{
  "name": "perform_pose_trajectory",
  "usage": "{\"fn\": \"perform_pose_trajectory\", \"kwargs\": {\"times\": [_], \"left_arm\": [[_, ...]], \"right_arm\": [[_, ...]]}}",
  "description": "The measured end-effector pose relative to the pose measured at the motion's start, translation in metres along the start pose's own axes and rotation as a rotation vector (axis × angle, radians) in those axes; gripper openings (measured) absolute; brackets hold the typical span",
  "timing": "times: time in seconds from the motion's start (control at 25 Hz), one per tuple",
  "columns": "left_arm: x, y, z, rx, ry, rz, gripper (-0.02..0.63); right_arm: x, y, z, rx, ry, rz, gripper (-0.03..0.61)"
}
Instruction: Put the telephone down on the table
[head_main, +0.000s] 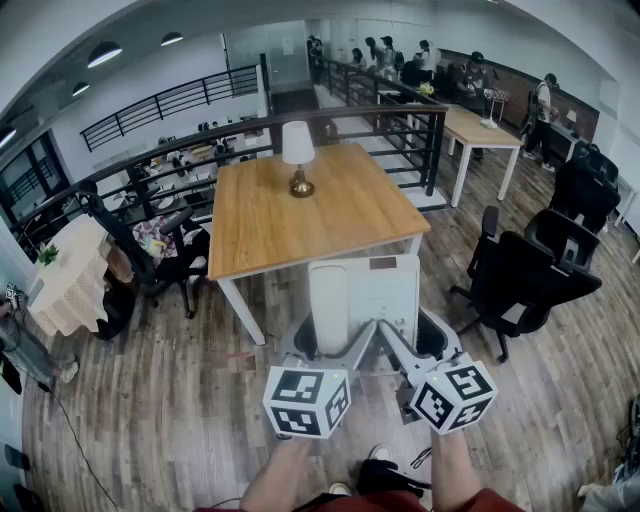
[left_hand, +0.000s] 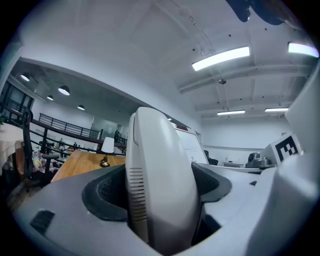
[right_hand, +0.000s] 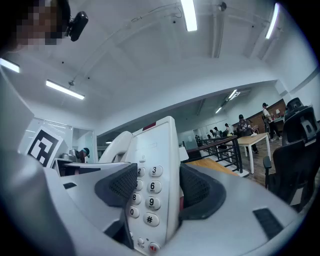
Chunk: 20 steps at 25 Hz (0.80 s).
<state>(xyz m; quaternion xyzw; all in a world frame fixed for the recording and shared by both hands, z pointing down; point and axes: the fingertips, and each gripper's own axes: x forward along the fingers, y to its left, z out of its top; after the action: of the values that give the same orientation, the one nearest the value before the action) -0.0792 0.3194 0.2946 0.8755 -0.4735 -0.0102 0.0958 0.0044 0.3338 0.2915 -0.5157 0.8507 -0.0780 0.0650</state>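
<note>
Both grippers are clamped on the white telephone. The left gripper squeezes the handset between its dark pads, and the right gripper pinches the keypad body by its sides. The phone's held up over the wood floor, just short of the wooden table, not touching it. A small lamp stands at the table's far side.

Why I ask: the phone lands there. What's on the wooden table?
Only a white-shaded lamp, near the wooden table's far edge. The telephone covers at most its near edge.
</note>
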Motion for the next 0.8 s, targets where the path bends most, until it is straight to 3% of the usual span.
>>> {"fn": "perform_pose_trajectory", "kwargs": {"times": [0.28, 0.8], "left_arm": [[-0.048, -0.065, 0.003, 0.01, -0.026, 0.015, 0.399], [-0.046, -0.152, -0.004, 0.031, -0.02, 0.035, 0.399]], "right_arm": [[-0.077, 0.013, 0.017, -0.012, -0.027, 0.018, 0.273], [-0.15, -0.03, 0.035, -0.002, -0.04, 0.035, 0.273]]}}
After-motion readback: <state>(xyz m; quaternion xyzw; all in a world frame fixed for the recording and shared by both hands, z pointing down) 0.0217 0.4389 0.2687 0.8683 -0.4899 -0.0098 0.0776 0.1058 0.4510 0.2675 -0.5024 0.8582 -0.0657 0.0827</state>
